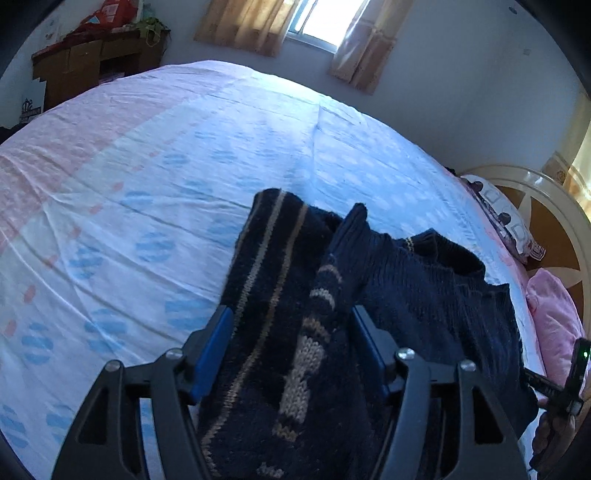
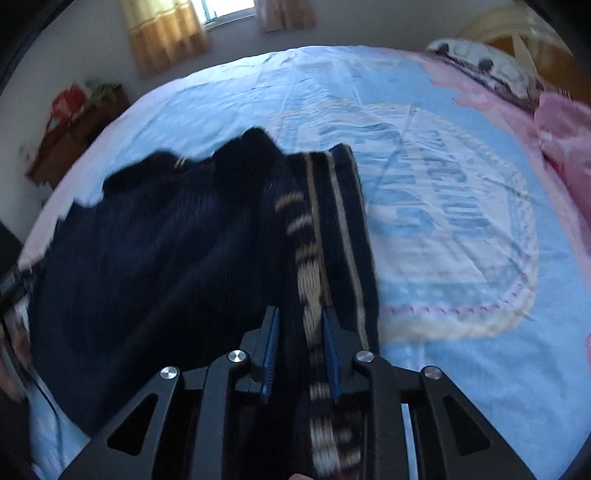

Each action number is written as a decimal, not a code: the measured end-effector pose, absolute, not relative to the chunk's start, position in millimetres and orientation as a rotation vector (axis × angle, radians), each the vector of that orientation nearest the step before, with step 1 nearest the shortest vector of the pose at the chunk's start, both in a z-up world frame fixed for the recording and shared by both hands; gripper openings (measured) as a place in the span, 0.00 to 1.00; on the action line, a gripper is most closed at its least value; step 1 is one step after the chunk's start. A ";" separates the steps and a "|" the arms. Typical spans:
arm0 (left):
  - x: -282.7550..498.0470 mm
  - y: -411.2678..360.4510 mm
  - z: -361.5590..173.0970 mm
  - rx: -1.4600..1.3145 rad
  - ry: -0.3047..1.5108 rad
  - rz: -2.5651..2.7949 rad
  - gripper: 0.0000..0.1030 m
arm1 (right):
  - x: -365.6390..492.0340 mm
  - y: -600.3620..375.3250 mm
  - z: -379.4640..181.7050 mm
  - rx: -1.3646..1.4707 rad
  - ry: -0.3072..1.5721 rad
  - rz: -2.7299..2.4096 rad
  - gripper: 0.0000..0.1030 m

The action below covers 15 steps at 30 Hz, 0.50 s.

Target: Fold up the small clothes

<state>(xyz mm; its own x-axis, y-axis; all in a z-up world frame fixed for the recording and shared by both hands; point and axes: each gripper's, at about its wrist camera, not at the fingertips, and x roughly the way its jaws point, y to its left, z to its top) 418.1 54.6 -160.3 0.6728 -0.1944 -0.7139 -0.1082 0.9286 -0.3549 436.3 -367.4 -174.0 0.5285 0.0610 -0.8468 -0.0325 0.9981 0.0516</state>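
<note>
Left wrist view shows the task garment, a navy knitted sweater (image 1: 424, 288) with tan stripes, gathered between both tools above the bed (image 1: 184, 166). A striped band of the knit runs from about 12 o'clock of the left gripper (image 1: 291, 314) down through its jaws, which are part spread with the bunched fabric filling the gap and touching both blue pads. The remaining body of the sweater drapes away toward 3 o'clock, where the edge of the other tool is just visible.

Right wrist view shows the right gripper (image 2: 301, 319) with its jaws drawn close together, pinching a narrow striped fold of the same sweater (image 2: 166, 266). The bulk of the knit spreads toward 9 o'clock, and a striped panel extends toward 12 o'clock, lying partly on the bed sheet (image 2: 443, 221).

Progress assessment: the garment appears to be in an early or middle stage. It is held and partly doubled over, but it is rumpled, not flat, and no neat folded shape is visible. Remaining work, as judged, is to lay it down, square the edges and complete the folds.

Surroundings: pink bedding (image 1: 554, 321) lies at 3 o'clock in the left view, a curtained window (image 1: 317, 26) at 12 o'clock, and a wooden cabinet (image 1: 92, 62) at 10 o'clock.
</note>
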 end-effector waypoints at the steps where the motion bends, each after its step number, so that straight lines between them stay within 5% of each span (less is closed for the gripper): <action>1: 417.3 54.4 -161.2 -0.385 0.839 -0.050 0.67 | 430.9 -367.3 -174.0 0.013 1.016 0.053 0.23; 11: 372.4 45.8 -160.3 -0.289 0.823 -0.071 0.67 | 387.3 -383.1 -160.6 0.124 0.963 0.107 0.24; 14: 361.7 43.9 -156.1 -0.251 0.811 -0.069 0.69 | 380.6 -381.8 -163.7 0.095 0.973 0.099 0.51; 15: 359.3 43.1 -156.5 -0.238 0.817 -0.068 0.72 | 378.8 -382.3 -164.8 0.101 0.971 0.111 0.50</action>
<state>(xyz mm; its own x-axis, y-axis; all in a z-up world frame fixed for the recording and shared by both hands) 359.3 43.1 -156.5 0.6840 -0.1511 -0.7137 -0.0318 0.9712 -0.2361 378.8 -382.3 -164.8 0.5598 0.1391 -0.8168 -0.0484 0.9896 0.1354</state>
